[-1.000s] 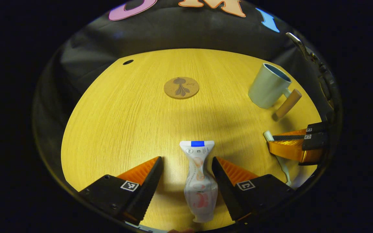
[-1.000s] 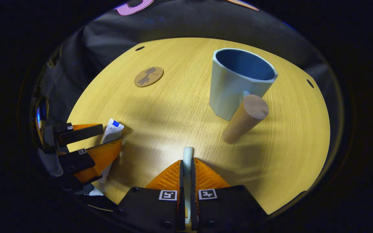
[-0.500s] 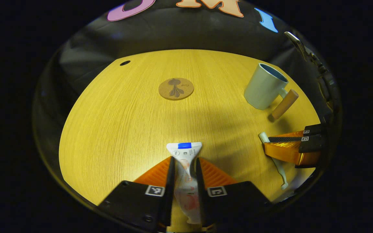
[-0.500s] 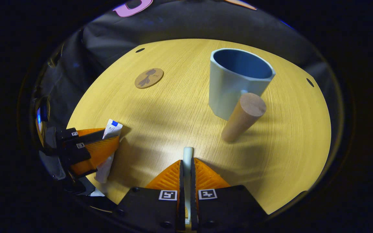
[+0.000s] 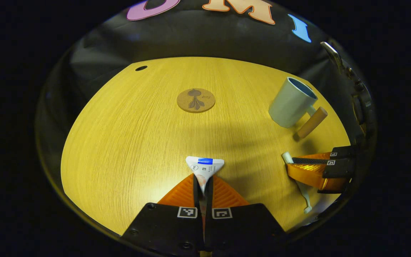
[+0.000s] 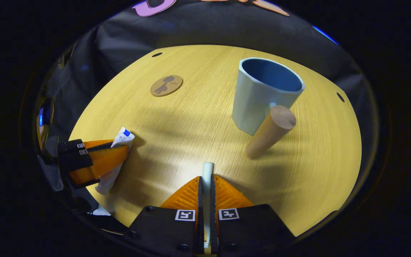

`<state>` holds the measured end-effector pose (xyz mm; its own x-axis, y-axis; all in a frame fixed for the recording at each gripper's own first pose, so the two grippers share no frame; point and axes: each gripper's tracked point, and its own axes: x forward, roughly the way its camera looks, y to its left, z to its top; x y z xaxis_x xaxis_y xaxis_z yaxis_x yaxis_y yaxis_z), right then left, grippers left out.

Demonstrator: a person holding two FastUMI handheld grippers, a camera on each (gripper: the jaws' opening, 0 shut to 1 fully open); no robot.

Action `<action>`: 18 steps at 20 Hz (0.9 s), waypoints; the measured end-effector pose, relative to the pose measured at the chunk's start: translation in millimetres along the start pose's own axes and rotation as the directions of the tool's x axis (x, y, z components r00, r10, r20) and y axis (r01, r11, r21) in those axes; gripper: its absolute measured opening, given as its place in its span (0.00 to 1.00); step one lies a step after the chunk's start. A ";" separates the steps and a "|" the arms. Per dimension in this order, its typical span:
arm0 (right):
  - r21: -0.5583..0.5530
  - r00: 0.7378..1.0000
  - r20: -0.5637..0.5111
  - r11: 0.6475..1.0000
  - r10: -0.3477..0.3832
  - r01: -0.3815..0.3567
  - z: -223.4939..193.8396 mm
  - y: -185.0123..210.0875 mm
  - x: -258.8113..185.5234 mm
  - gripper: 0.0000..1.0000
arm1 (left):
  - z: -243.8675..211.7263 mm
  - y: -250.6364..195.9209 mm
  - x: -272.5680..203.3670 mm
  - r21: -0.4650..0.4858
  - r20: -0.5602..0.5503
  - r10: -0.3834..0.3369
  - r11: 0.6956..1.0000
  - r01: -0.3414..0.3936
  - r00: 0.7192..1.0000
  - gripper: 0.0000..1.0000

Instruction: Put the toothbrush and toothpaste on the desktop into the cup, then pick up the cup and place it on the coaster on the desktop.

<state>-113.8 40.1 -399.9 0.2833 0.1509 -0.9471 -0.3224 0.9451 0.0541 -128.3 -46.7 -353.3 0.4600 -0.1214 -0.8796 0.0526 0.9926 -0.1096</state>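
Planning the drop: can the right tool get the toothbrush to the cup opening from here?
Probably yes. The right tool, shut on the toothbrush, faces the upright cup with bare desktop between. The wooden handle points towards it, below the open rim.

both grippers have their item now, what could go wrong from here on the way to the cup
1. The left gripper pinches the toothpaste tube mid-body, flattening it; the soft tube may flop or slip.
2. The right gripper holds the toothbrush lengthwise between its fingers, so tipping it into the cup could be awkward.
3. The cup's wooden handle juts toward the right gripper; bumping it might shift or tip the cup.
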 end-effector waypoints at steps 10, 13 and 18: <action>0.053 0.993 0.109 0.997 0.044 -0.050 12.9 4.9 -15.2 0.09 | 22.2 -0.9 -23.9 0.022 0.096 -0.020 1.000 0.018 0.995 0.00; 0.061 0.984 0.166 0.995 0.064 -0.075 23.8 7.4 -30.9 0.09 | 34.2 1.0 -35.6 0.013 0.143 -0.026 1.000 0.024 0.989 0.00; 0.066 0.968 0.238 0.993 0.081 -0.099 42.6 7.4 -50.0 0.09 | 62.5 0.9 -55.2 0.037 0.240 -0.024 0.999 0.016 0.970 0.00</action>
<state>-91.9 52.0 -338.7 0.4634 0.2913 -0.8369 -0.2886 0.9425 0.1683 -98.3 -38.8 -275.9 0.6579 -0.1410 -0.7398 0.0924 0.9900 -0.1065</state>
